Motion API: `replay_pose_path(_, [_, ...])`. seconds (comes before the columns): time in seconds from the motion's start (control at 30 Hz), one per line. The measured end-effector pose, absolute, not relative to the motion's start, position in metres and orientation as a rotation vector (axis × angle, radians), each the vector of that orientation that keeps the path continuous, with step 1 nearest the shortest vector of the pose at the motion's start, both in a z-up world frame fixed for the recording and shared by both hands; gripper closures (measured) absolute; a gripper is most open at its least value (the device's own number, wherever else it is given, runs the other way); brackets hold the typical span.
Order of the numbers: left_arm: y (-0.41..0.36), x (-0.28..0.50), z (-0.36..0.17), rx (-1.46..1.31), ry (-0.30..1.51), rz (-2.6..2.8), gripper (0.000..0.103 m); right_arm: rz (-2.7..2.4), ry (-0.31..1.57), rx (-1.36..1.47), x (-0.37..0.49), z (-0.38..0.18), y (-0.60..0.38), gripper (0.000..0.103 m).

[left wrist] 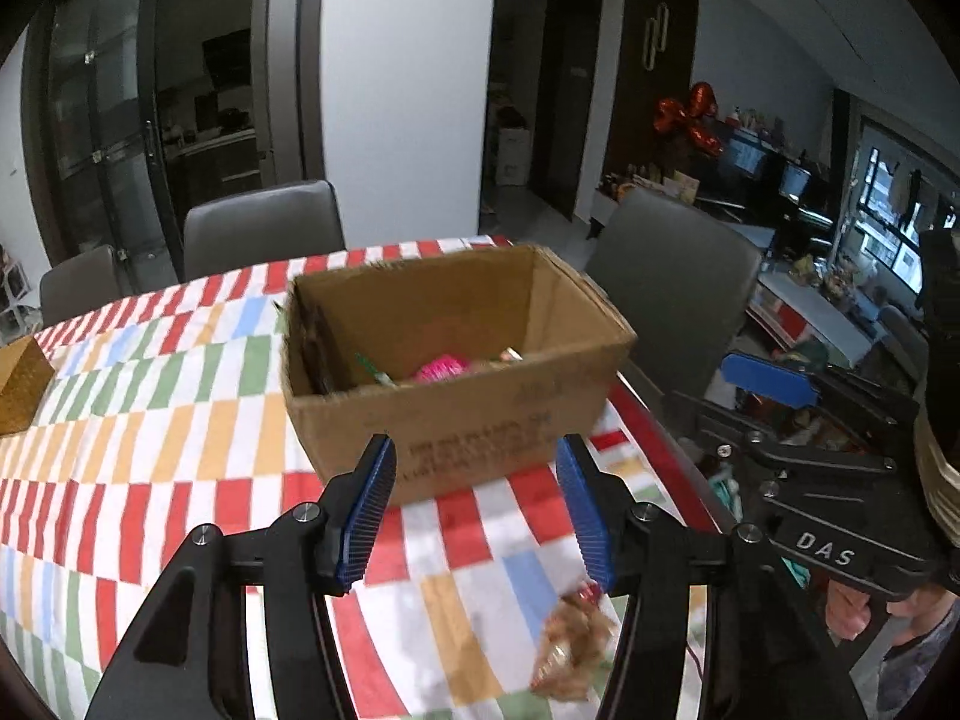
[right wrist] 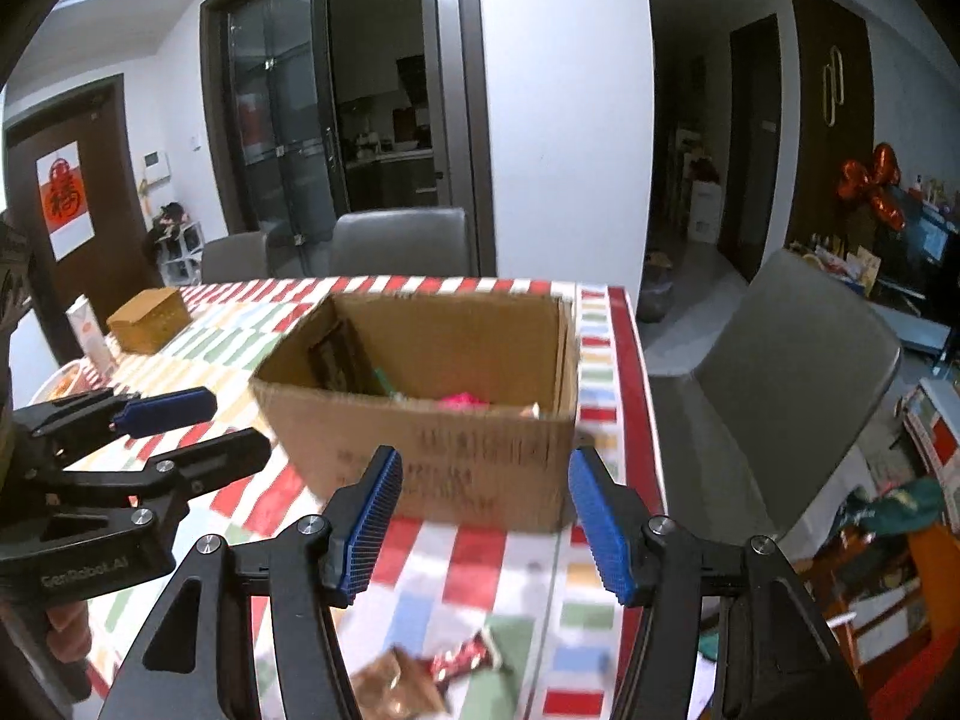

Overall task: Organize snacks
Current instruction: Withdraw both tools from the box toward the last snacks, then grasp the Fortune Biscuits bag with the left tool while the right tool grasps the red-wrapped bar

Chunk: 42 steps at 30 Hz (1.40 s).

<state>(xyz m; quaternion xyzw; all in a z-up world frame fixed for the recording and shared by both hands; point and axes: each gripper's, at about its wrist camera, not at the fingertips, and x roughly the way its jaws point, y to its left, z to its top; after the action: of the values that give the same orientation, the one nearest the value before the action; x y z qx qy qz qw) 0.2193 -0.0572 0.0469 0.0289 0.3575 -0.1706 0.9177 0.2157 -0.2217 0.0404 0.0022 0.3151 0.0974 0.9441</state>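
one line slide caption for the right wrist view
Open right gripper faces a cardboard box on the checkered tablecloth, snack packets lying loose below it.

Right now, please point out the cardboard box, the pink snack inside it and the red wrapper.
cardboard box (left wrist: 480, 420), left wrist view, front wall.
pink snack (left wrist: 443, 368), left wrist view, visible top.
red wrapper (right wrist: 465, 657), right wrist view, middle.

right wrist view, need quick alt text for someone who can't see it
An open hand-held gripper hangs over a checkered tablecloth, facing an open cardboard box with snacks inside. Two wrapped snacks lie on the cloth below it, and the other hand-held gripper is at left.
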Motion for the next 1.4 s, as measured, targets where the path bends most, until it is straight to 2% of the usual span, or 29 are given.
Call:
replay_pose_path(0.4, [-0.074, 0.184, -0.009, 0.063, 0.892, -0.453, 0.048, 0.199, 0.761, -0.009, 0.183, -0.007, -0.231, 0.044])
replay_pose_path(0.8, [-0.081, 0.182, -0.072, 0.004, 1.077, -0.510, 0.048, 0.206, 0.917, -0.006, 0.170, -0.062, -0.232, 0.044])
replay_pose_path(1.03, [-0.079, 0.189, -0.099, -0.055, 1.129, -0.541, 0.049, 0.188, 0.976, -0.011, 0.172, -0.082, -0.231, 0.044])
replay_pose_path(1.4, [-0.082, 0.196, -0.111, -0.128, 1.148, -0.597, 0.049, 0.151, 1.013, 0.001, 0.177, -0.093, -0.237, 0.044])
